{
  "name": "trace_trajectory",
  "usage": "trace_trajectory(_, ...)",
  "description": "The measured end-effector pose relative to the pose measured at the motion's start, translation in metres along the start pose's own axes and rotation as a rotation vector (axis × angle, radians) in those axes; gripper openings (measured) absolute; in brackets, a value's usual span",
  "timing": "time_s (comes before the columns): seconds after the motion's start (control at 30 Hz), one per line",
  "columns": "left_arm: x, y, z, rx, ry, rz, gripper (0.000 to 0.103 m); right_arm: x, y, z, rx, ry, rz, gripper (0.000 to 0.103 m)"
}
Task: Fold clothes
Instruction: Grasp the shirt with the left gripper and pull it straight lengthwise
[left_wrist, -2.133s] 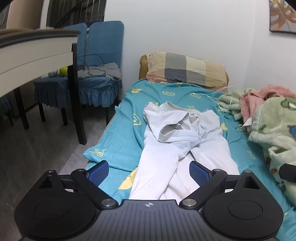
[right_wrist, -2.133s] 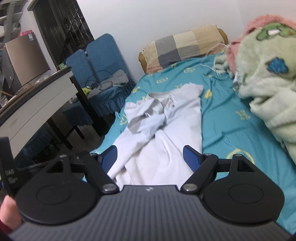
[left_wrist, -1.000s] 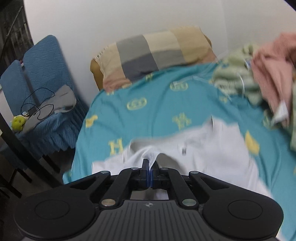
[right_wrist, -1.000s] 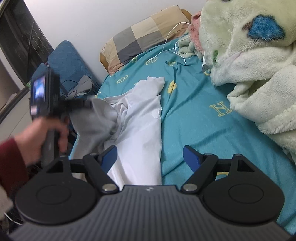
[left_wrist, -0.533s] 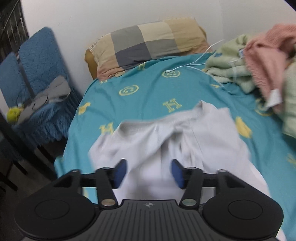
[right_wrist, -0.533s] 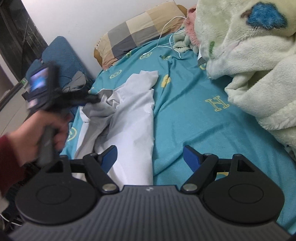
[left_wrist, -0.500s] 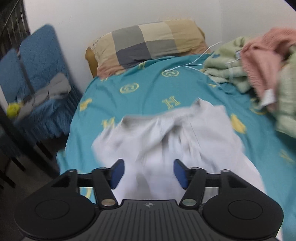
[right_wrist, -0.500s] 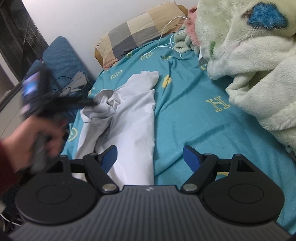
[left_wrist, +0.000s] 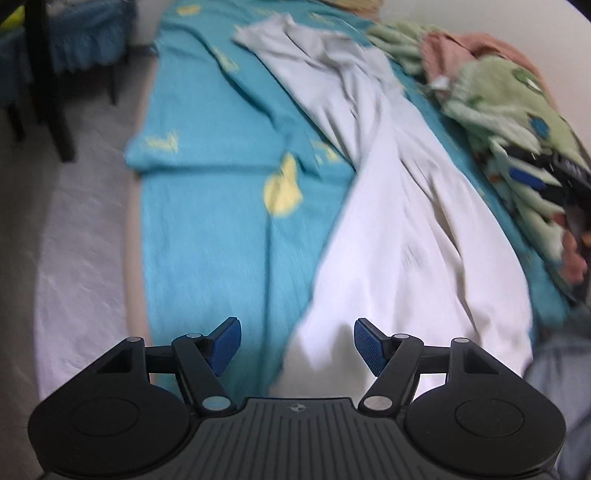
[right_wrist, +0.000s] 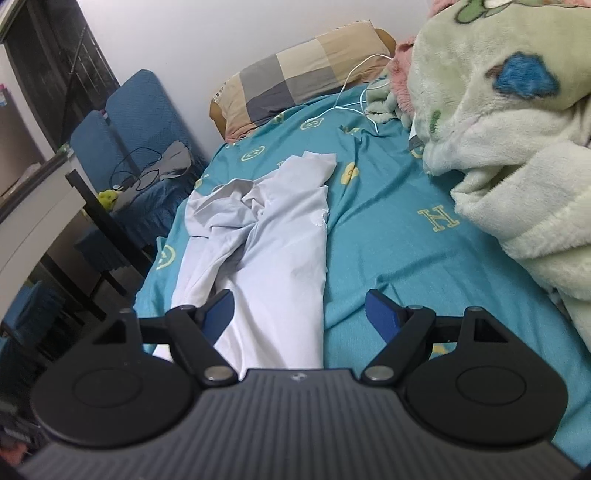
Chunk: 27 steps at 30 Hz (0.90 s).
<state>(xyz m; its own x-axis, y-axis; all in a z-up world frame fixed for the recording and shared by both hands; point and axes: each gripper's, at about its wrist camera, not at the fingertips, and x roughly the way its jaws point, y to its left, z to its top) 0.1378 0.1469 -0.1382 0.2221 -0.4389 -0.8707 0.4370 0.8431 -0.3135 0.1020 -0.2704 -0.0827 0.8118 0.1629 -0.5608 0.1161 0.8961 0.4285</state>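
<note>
A white garment (left_wrist: 406, 221), long like a pair of trousers, lies lengthwise on the teal bed sheet (left_wrist: 207, 229). In the blurred left wrist view, my left gripper (left_wrist: 297, 343) hovers over the garment's near end. Its jaws are opening, and the pads press on nothing; the cloth's left edge lies below the gap. From the right wrist view, the same garment (right_wrist: 273, 236) runs from a crumpled top down under my right gripper (right_wrist: 301, 314). That gripper is open above the sheet (right_wrist: 388, 229) and the garment's right edge, holding nothing.
A checked pillow (right_wrist: 295, 77) lies at the head of the bed. A bulky green fleece blanket (right_wrist: 517, 147) and a white cable (right_wrist: 354, 85) fill the right side. Blue chairs (right_wrist: 140, 122) and a desk (right_wrist: 37, 206) stand left of the bed, over grey floor (left_wrist: 74, 221).
My left gripper opened and let go of the garment's top, then swung back to the near end of the bed, tilting downward. The garment's top dropped onto the sheet. The right gripper barely moved.
</note>
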Motion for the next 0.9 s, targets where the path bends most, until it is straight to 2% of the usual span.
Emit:
trace_trajectory(0.07, 0.01, 0.0, -0.005, 0.041, 0.035, 0.004, 0.068, -0.008, -0.001, -0.003, 0.021, 0.001, -0.005, 0.08)
trace_trajectory(0.13, 0.008, -0.001, -0.01, 0.09, 0.029, 0.018, 0.062, -0.014, -0.003, -0.007, 0.038, 0.005, -0.021, 0.08)
trace_trajectory(0.2, 0.0, -0.004, -0.011, 0.111, 0.018, 0.018, 0.03, -0.017, -0.004, -0.01, 0.058, 0.013, -0.04, 0.08)
trace_trajectory(0.23, -0.006, -0.007, -0.011, 0.115, 0.016, 0.032, 0.007, -0.017, -0.004, -0.012, 0.07, 0.016, -0.049, 0.08)
trace_trajectory(0.27, -0.012, -0.01, -0.011, 0.118, 0.014, 0.059, 0.004, -0.018, -0.005, -0.013, 0.081, 0.019, -0.056, 0.08)
trace_trajectory(0.47, -0.077, -0.054, -0.009, 0.212, -0.03, 0.234, 0.002, -0.014, -0.004, -0.019, 0.091, 0.025, -0.082, 0.08)
trace_trajectory(0.53, -0.1, -0.084, -0.014, 0.295, -0.034, 0.325, 0.002, -0.014, -0.005, -0.02, 0.086, 0.03, -0.086, 0.08)
trace_trajectory(0.6, -0.118, -0.117, -0.02, 0.362, -0.016, 0.373, 0.002, -0.015, -0.006, -0.021, 0.087, 0.043, -0.082, 0.08)
trace_trajectory(0.67, -0.125, -0.154, -0.033, 0.439, 0.007, 0.389, 0.002, -0.016, -0.006, -0.023, 0.077, 0.062, -0.075, 0.08)
trace_trajectory(0.77, -0.11, -0.205, -0.047, 0.517, 0.048, 0.348, 0.002, -0.018, -0.004, -0.028, 0.058, 0.096, -0.064, 0.08)
trace_trajectory(0.9, -0.053, -0.246, -0.06, 0.548, 0.129, 0.29, 0.003, -0.023, -0.005, -0.039, 0.071, 0.167, -0.025, 0.08)
